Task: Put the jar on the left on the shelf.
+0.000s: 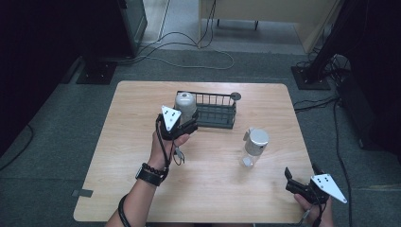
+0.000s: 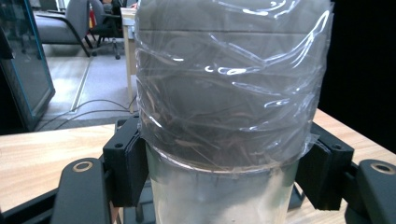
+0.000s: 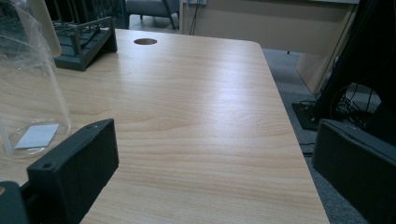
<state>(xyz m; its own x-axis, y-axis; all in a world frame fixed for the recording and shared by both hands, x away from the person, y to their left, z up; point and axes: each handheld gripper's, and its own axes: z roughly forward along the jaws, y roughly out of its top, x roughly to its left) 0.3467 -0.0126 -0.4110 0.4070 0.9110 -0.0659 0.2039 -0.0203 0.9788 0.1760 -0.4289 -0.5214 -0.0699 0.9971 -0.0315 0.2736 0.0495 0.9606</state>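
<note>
Clear plastic wrap is crinkling over the grey-lidded jar [image 2: 224, 107] that my left claw [image 1: 182, 126] is clamping from both sides; the left gripper view is showing black pads pressed against its wall, while the high view is placing it at the left end of the dark wire basket [image 1: 215, 111]. My right claw [image 1: 300, 176] is hanging with jaws apart over the tabletop's [image 1: 213, 189] near right corner, a second jar [image 1: 254, 146] standing close by.
</note>
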